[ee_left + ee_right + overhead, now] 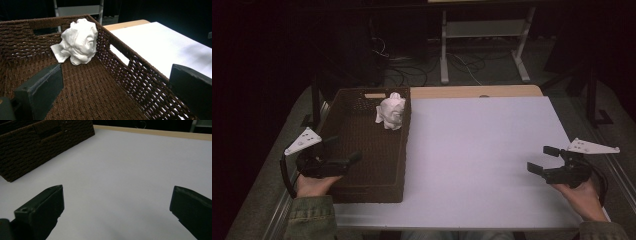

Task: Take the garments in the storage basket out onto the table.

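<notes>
Cloth point(390, 111) sat crumpled at basket's point(343, 97) far right corner, straight ahead of left gripper point(353, 158), jaws wide, empty. Right gripper point(540, 158) was also wide, way off at the table's point(482, 150) right.

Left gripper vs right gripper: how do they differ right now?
The left gripper hangs over the brown woven basket, aimed toward the crumpled white cloth; the right gripper hovers over the bare white tabletop. The left sits at the table's left edge, the right near its right edge. Both are open and hold nothing.
</notes>
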